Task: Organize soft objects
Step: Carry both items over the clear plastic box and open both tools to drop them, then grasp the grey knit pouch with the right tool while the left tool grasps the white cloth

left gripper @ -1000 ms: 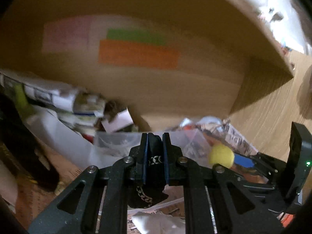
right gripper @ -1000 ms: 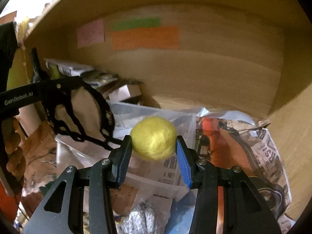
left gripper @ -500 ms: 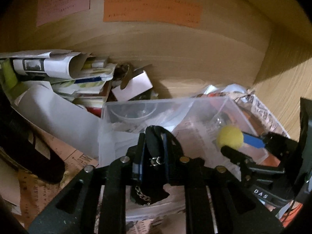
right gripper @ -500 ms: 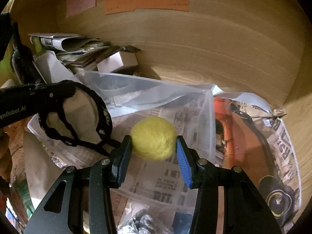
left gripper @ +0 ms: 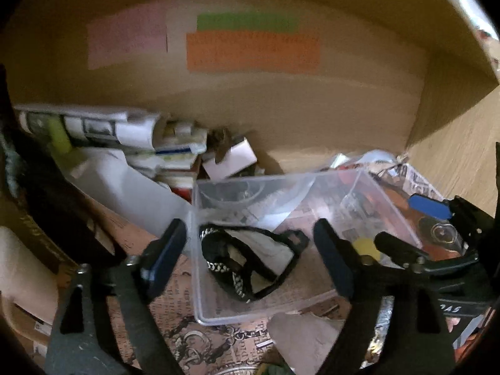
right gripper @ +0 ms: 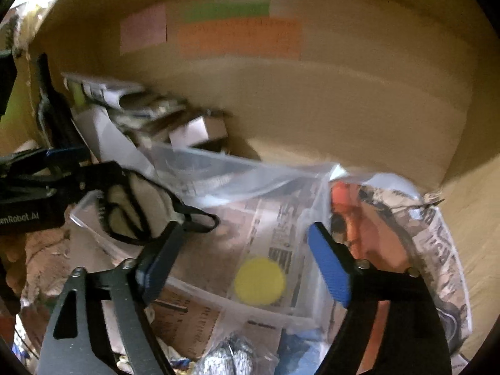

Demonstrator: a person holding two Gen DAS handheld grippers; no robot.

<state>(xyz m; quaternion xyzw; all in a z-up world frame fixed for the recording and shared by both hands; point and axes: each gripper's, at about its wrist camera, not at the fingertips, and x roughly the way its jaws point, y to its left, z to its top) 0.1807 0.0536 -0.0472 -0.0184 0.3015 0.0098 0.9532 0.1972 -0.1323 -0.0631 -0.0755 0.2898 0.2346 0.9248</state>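
A clear plastic box (left gripper: 200,281) sits on newspaper inside a wooden shelf. A beige cloth pouch with black trim and a chain (left gripper: 247,262) lies in its left part; it also shows in the right wrist view (right gripper: 137,215). A yellow felt ball (right gripper: 259,281) lies in the box's near right part, partly hidden by the right gripper's finger in the left wrist view (left gripper: 365,247). My left gripper (left gripper: 253,256) is open above the pouch. My right gripper (right gripper: 243,259) is open above the ball. The box wall also shows in the right wrist view (right gripper: 237,168).
Stacked papers and rolled newspaper (left gripper: 103,128) lie at the back left with a small white box (left gripper: 231,156). Pink, green and orange notes (left gripper: 250,50) stick on the wooden back wall. A wooden side wall (left gripper: 462,162) stands to the right. An orange object (right gripper: 353,212) lies right of the box.
Both grippers have opened. The pouch dropped from the left gripper into the box, and the yellow ball dropped from the right gripper into the box.
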